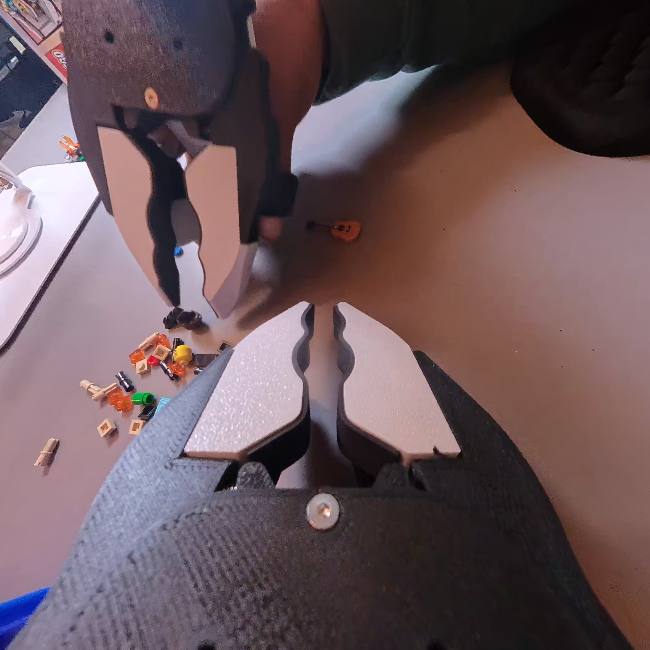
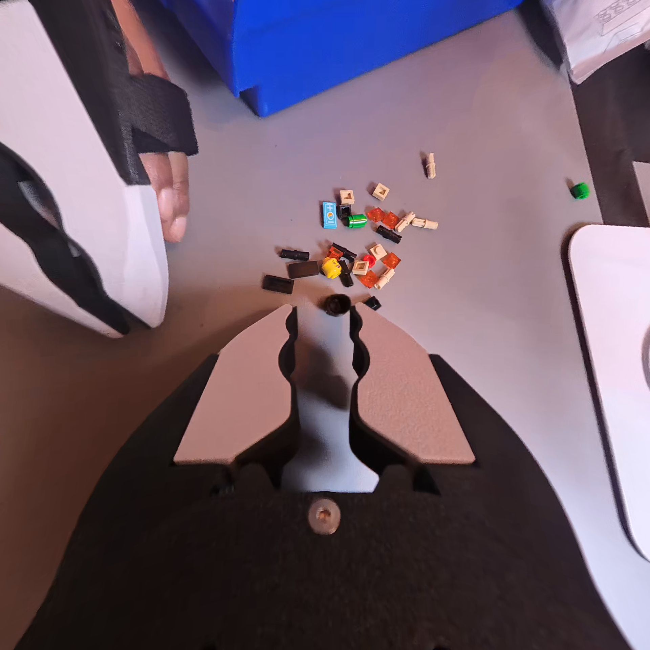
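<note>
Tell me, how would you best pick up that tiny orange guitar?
Probably by the guitar's wide orange body, closing across its flat edges from straight above. It lies flat on the table, well apart from other pieces, and its thin dark neck looks too slim to grip firmly.

Visible: 1 yellow head [image 2: 331,268], 1 blue tile [image 2: 329,215], 2 green cylinders [image 2: 357,221], 1 orange guitar [image 1: 346,230].

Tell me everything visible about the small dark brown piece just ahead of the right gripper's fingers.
The dark brown piece is a small, rounded, lumpy plastic part with a hollow facing up, glossy and almost black. It lies on the grey table at the near edge of the scattered toy bricks. It sits just beyond the open right gripper, close to its right finger. No other piece visibly touches it.
</note>
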{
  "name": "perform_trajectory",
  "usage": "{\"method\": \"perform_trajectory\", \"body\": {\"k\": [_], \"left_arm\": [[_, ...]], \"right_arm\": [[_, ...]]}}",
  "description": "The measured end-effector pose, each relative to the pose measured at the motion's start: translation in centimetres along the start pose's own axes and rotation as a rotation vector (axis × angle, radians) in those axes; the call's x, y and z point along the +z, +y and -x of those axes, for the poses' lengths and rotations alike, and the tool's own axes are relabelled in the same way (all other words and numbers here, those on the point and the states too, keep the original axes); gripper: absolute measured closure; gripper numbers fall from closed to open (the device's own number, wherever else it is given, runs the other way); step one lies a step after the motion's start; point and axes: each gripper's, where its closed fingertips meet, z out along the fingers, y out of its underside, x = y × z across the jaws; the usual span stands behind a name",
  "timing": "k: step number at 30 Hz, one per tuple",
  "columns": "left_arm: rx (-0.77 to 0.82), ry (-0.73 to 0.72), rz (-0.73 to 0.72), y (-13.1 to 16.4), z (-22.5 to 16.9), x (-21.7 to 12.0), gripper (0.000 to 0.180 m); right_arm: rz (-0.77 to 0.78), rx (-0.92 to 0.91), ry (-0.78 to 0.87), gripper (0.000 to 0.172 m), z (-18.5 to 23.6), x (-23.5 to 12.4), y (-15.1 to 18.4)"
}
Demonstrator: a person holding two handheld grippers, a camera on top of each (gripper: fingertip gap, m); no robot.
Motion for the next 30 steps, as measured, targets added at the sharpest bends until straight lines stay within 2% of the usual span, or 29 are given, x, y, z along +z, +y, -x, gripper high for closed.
{"method": "perform_trajectory", "body": {"k": [4,9,12,16,18,21,25,27,30], "left_arm": [[-0.009,0.009,0.002,0.3,0.0,0.2,0.17],[-0.001,0.004,0.001,0.3,0.0,0.2,0.17],[-0.005,0.002,0.001,0.3,0.2,0.3,0.17],[-0.005,0.0,-0.001,0.3,0.2,0.3,0.17],[-0.005,0.001,-0.003,0.2,0.2,0.2,0.17],[-0.007,0.002,-0.005,0.2,0.2,0.2,0.17],[-0.008,0.002,-0.008,0.2,0.3,0.2,0.17],[-0.008,-0.001,-0.012,0.1,0.3,0.2,0.17],[-0.016,-0.002,-0.036,-0.4,0.3,-0.1,0.17]], "right_arm": [[-0.08,0.124,0.001,0.141,-2.0,-2.7,0.7],[0.008,0.209,0.069,0.144,-4.7,-4.1,4.6],[0.04,0.262,0.059,0.15,-5.2,-3.3,5.2],[0.15,0.272,0.023,0.153,-5.4,-2.2,5.3],[0.176,0.272,-0.005,0.165,-5.3,-1.9,5.1],[0.173,0.243,-0.036,0.166,-4.9,-1.5,4.6],[0.076,0.14,-0.102,0.166,-2.6,-0.7,2.1],[0.09,0.075,-0.107,0.163,-1.6,-0.3,1.7],[0.092,0.053,-0.122,0.146,-0.8,-0.2,1.7]]}}
